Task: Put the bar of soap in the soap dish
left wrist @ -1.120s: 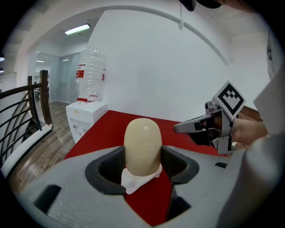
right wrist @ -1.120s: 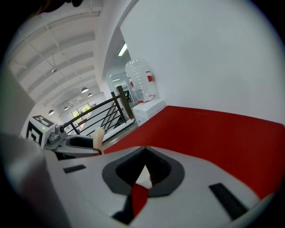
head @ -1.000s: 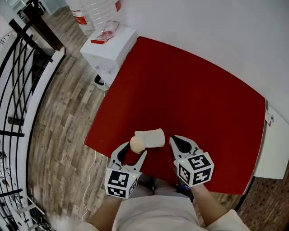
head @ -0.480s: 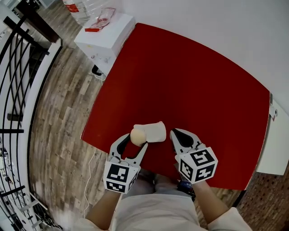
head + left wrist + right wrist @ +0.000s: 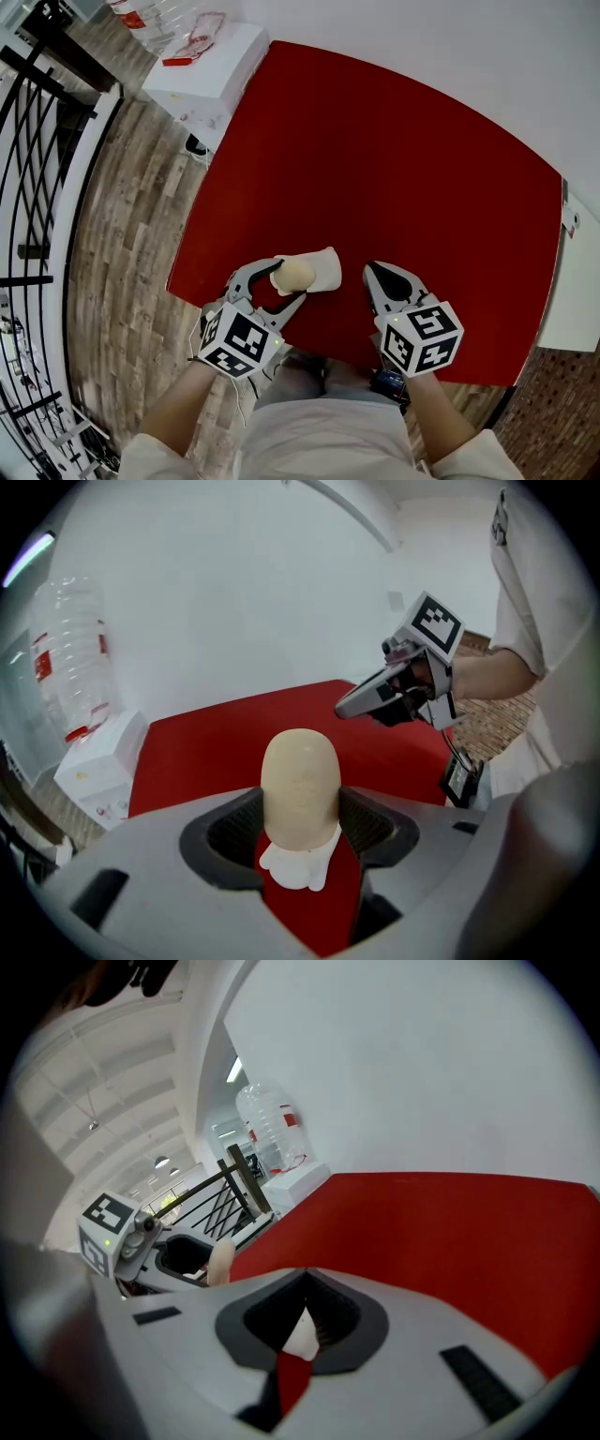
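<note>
A beige oval bar of soap (image 5: 296,273) (image 5: 300,780) stands on end between the jaws of my left gripper (image 5: 287,281), which is shut on it. The white soap dish (image 5: 322,267) (image 5: 298,864) lies on the red table (image 5: 394,159) near its front edge, directly under and behind the soap. To the right of the dish my right gripper (image 5: 380,274) (image 5: 361,700) hovers with its jaws drawn together and nothing in them. In the right gripper view, a sliver of the dish (image 5: 302,1335) shows through the narrow slit, and the left gripper (image 5: 202,1260) with the soap (image 5: 221,1262) is at the left.
A white box (image 5: 202,75) stands off the table's far left corner, with a big clear water bottle (image 5: 70,658) behind it. A black railing (image 5: 37,187) runs along the wood floor at the left. A white shelf (image 5: 574,281) adjoins the table's right edge.
My left gripper has rolled and sunk toward the dish with the soap still held. The right gripper has dropped a little and stays beside the dish.
</note>
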`<state>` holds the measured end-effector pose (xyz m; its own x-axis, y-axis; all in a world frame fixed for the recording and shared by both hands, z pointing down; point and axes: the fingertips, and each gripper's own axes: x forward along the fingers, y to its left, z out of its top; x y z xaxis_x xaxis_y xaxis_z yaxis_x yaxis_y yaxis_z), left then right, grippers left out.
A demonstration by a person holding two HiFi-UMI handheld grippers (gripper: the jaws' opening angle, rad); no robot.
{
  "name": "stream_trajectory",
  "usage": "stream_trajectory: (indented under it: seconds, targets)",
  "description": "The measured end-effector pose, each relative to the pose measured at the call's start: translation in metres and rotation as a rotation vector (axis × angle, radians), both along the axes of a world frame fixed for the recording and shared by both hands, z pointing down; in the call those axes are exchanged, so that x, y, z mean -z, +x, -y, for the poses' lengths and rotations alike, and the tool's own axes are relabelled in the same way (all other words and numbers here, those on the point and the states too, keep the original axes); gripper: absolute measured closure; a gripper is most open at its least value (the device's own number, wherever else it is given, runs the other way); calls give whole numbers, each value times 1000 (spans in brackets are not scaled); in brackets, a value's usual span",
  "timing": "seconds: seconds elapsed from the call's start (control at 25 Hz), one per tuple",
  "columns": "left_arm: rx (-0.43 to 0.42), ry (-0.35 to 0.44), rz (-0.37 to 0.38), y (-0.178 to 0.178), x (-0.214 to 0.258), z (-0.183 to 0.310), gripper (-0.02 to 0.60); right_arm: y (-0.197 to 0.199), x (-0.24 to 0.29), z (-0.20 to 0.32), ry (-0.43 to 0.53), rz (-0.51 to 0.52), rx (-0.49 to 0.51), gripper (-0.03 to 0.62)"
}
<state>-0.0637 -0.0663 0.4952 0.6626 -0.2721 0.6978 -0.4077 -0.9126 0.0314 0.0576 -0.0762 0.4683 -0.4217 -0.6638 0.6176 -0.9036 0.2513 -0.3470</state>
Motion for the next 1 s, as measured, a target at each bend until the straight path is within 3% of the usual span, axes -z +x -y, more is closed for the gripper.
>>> stream_trajectory:
  seconds: [0.24, 1.0]
  targets:
    - [-177, 28, 107, 9, -17, 3, 322, 10, -3, -8, -10, 12, -40, 589]
    - [-380, -37, 165, 23, -71, -9, 322, 25, -17, -13, -30, 33, -105, 589]
